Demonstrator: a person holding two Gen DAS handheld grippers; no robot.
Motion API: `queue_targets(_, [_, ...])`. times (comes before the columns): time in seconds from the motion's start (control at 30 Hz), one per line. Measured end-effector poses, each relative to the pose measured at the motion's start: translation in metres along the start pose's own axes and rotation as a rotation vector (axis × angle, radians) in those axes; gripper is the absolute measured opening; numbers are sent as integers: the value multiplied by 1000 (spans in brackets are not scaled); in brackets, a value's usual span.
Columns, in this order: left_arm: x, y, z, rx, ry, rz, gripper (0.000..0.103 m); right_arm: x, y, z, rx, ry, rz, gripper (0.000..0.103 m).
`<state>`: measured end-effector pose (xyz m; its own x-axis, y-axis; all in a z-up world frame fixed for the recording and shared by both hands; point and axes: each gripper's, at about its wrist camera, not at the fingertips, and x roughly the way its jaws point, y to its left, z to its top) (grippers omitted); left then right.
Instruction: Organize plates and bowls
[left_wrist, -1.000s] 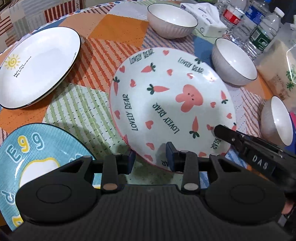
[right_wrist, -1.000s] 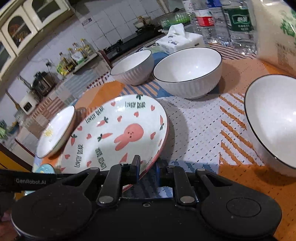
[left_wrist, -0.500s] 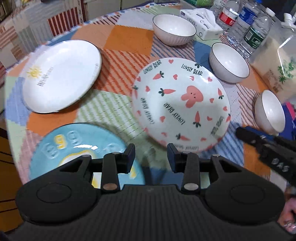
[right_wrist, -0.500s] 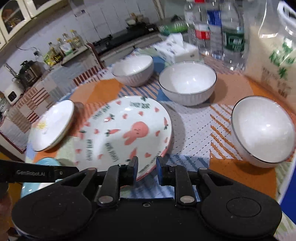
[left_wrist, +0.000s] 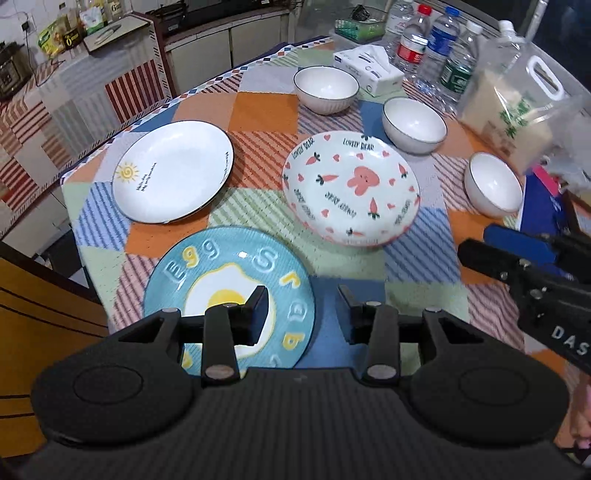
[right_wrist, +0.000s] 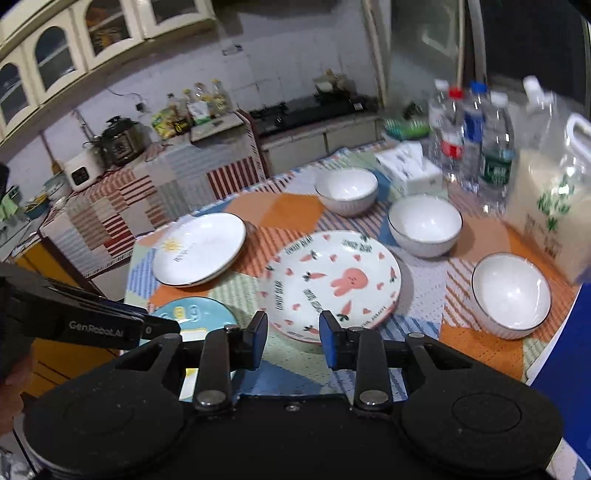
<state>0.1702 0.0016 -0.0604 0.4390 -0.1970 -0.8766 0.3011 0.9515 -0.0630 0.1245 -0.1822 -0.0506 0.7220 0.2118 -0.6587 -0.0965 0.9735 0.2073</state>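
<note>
Plates and bowls are spread over a table covered by a patchwork cloth (left_wrist: 266, 110). The rabbit plate (left_wrist: 351, 188), printed with carrots, hearts and a pink rabbit, is seen lying flat on the cloth near the middle of the table. A white plate with a small sun (left_wrist: 173, 171) is set to its left, well apart from it, and a blue egg plate (left_wrist: 229, 269) lies nearest the camera, close to the table's edge. Three white bowls with dark rims are placed beyond and to the right of the rabbit plate: the far bowl (left_wrist: 325, 88) beside a tissue box (left_wrist: 369, 68), the middle bowl (left_wrist: 413, 123) just past the rabbit plate's rim, and the near bowl (left_wrist: 493, 184) off to the right. Water bottles (left_wrist: 432, 55) and a clear bag of rice (left_wrist: 517, 107) are stood at the far right.

The left gripper (left_wrist: 301, 310) is held above the egg plate and the cloth, its jaws parted with nothing between them; they have just been opening a little. The right gripper (right_wrist: 291, 332) is seen above the near rim of the rabbit plate, clear of it, and its jaws have just been opening, with nothing clamped between the blue pads (right_wrist: 327, 336). The right gripper's fingers are also caught at the right edge of the left wrist view, apart from every dish
</note>
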Motion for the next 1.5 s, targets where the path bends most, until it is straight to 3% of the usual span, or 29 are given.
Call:
queue_targets(0.33, [-11, 26, -45, 34, 34, 24, 41, -25, 50, -21, -71, -7, 47, 48])
queue_targets(0.5, [-2, 47, -61, 39, 50, 53, 42, -11, 64, -37, -67, 28, 50, 49])
queue_targets(0.7, [21, 76, -78, 64, 69, 48, 42, 11, 77, -55, -63, -9, 2, 52])
queue_targets(0.8, [33, 89, -84, 76, 31, 69, 42, 26, 77, -59, -21, 15, -4, 53])
queue_targets(0.9, [47, 105, -84, 67, -1, 76, 42, 42, 77, -63, 26, 52, -2, 55])
queue_targets(1.07, [74, 134, -76, 22, 41, 58, 42, 69, 78, -75, 84, 75, 12, 57])
queue_targets(1.23, [105, 152, -70, 39, 104, 30, 45, 100, 76, -88, 154, 130, 32, 57])
queue_targets(1.37, [123, 163, -68, 12, 126, -22, 58, 118, 79, -99, 166, 144, 47, 57])
queue_targets(1.5, [132, 161, -61, 26, 121, -52, 59, 126, 81, -106, 188, 128, 62, 56])
